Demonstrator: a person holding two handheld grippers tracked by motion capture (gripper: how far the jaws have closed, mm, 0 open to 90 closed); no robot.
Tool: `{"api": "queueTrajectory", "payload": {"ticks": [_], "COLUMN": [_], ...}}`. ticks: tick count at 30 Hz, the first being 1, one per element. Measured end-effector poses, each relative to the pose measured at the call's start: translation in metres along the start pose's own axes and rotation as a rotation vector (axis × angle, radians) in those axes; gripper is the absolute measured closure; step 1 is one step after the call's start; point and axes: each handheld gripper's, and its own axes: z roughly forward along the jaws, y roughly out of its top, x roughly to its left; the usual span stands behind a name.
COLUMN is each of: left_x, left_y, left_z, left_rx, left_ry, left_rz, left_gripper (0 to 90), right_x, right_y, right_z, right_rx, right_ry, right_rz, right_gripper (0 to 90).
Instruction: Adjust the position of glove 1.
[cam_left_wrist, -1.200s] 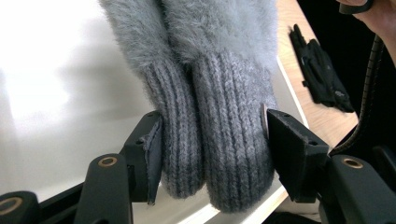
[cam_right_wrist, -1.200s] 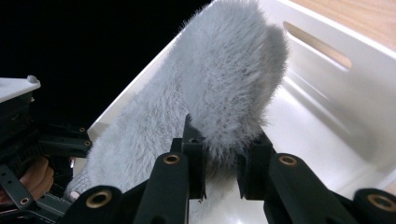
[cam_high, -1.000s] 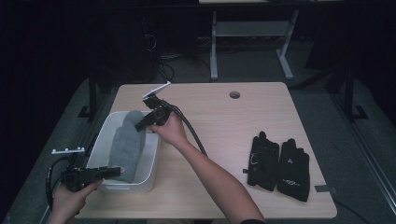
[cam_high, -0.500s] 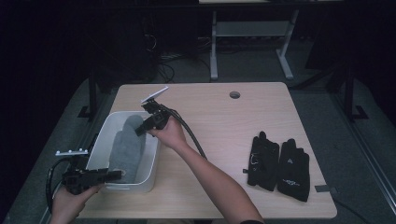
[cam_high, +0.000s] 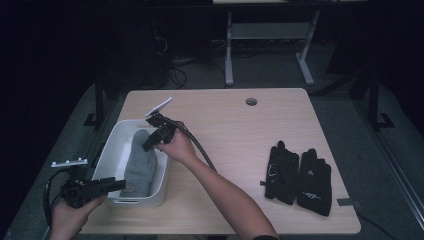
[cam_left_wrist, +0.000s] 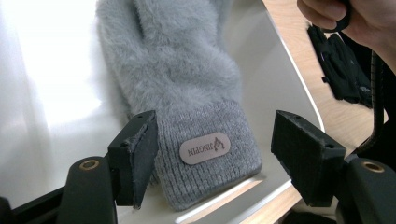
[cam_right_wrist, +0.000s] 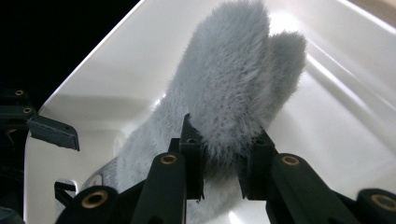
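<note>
A grey fuzzy mitten (cam_high: 139, 165) lies inside a white bin (cam_high: 137, 202) at the table's left edge. My right gripper (cam_high: 148, 145) dips into the bin from the right, and its jaws are shut on the mitten's fluffy finger end (cam_right_wrist: 233, 84), with my right gripper (cam_right_wrist: 223, 154) pinching the fur. At the bin's near end my left gripper (cam_high: 117, 184) is open. In the left gripper view its jaws stand wide on either side of the mitten's knitted cuff (cam_left_wrist: 205, 149), not touching it, with my left gripper (cam_left_wrist: 215, 135) just above the label.
A pair of black gloves (cam_high: 300, 176) lies flat on the wooden table (cam_high: 225, 125) at the right. A cable hole (cam_high: 251, 101) sits near the far edge. The right gripper's cable trails across the table beside the bin.
My right gripper has moved down and toward me into the bin, onto the mitten. The left gripper has barely shifted.
</note>
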Motion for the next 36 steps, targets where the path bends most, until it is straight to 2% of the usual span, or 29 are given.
{"api": "queueTrajectory", "payload": {"ticks": [10,23,31,36], "left_x": [-0.006,-0.018,-0.026,-0.031], "left_y": [0.005,0.014,0.020,0.025], "left_z": [-0.001,0.000,0.001,0.003], "left_rx": [-0.013,-0.029,-0.041,-0.038], "left_ry": [0.003,-0.001,-0.010,-0.017], "left_rz": [0.032,0.063,0.078,0.091], "left_gripper": [31.9,31.4,31.2,31.0], "right_x": [-0.005,-0.009,-0.006,-0.006], "right_y": [0.003,0.003,0.000,-0.002], "right_z": [-0.007,-0.036,-0.051,-0.063], "right_rx": [-0.033,-0.072,-0.096,-0.127], "right_ry": [-0.043,-0.057,-0.038,0.001], "right_rz": [0.000,0.004,-0.005,0.001], "right_gripper": [61.5,59.4,57.6,56.3]}}
